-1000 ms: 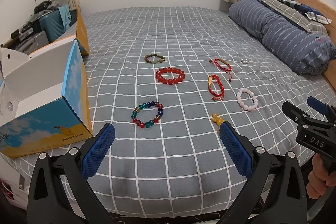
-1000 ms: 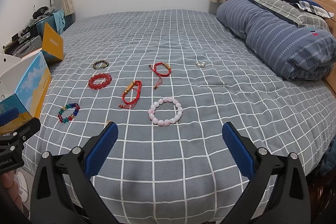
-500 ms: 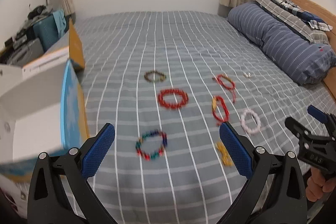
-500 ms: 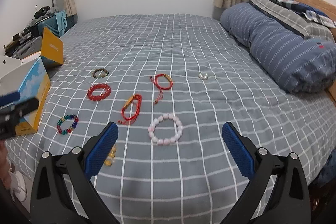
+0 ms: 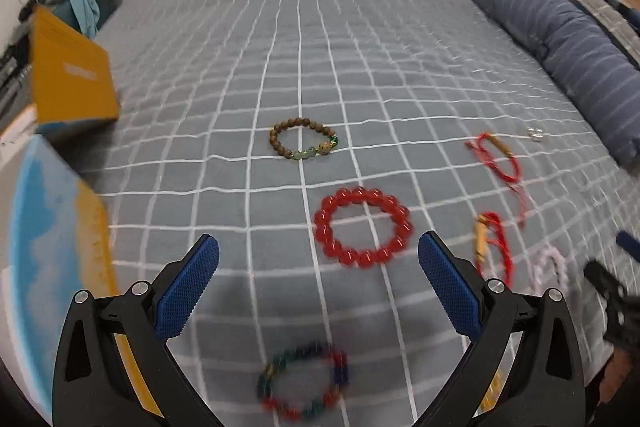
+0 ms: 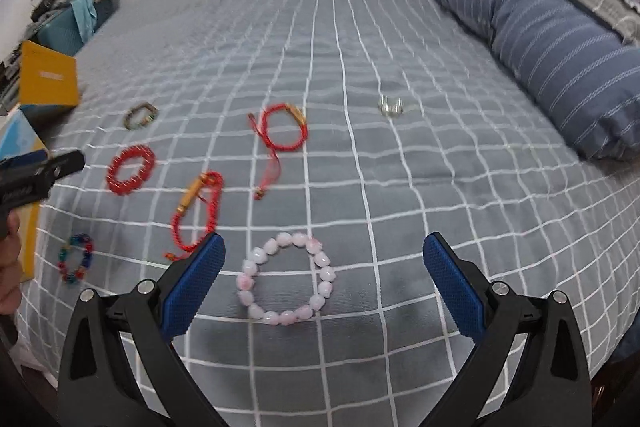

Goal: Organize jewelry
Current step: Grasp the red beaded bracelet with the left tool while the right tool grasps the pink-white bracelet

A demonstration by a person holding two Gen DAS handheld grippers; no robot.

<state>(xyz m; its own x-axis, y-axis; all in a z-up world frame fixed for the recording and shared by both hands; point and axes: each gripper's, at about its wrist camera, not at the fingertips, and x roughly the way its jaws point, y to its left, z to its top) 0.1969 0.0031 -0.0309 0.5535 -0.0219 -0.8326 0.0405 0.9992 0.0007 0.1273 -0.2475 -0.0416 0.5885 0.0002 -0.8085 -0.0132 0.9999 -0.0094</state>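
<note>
Grey white-checked bedspread (image 6: 400,187) fills room; striped blue bolster (image 6: 540,39) along its right edge, orange-blue cardboard box (image 5: 60,247) at left edge. Left gripper (image 5: 318,281), right gripper (image 6: 324,277) both spread wide, empty.

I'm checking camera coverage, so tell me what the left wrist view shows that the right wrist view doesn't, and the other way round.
Only the left wrist view shows a yellow piece behind its right finger, plus the right gripper's tip. Only the right wrist view shows the left gripper's tip and the hand holding it. Both show the bed, box, pillow, silver piece, and the brown, red, multicolour, pink and two red cord bracelets.
</note>
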